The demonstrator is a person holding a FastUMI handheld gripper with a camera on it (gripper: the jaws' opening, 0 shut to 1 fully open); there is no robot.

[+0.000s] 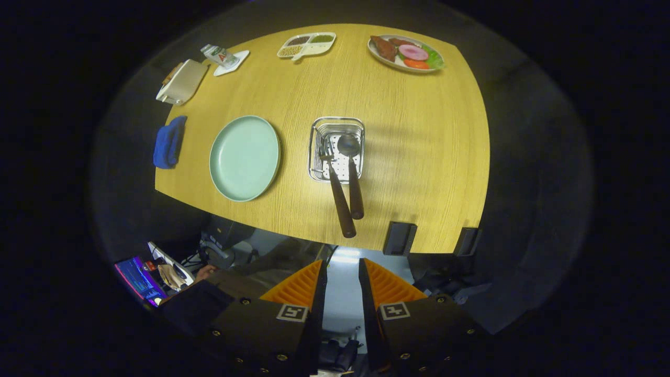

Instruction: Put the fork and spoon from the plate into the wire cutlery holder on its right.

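One fork and one spoon are found standing in the single wire cutlery holder, heads down, dark handles leaning out toward the gripper. One pale green plate is seen bare, just left of the holder. The gripper is held back beyond the table edge, its fingers parted by a narrow gap, nothing grasped. One blue cloth, one divided dish and one plate of food are also noted.

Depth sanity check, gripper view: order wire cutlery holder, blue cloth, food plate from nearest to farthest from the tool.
Tool is open, holding nothing.
1. Wire cutlery holder, straight ahead of the fingers.
2. Blue cloth, far left at the table edge.
3. Food plate, beyond, at the far right.
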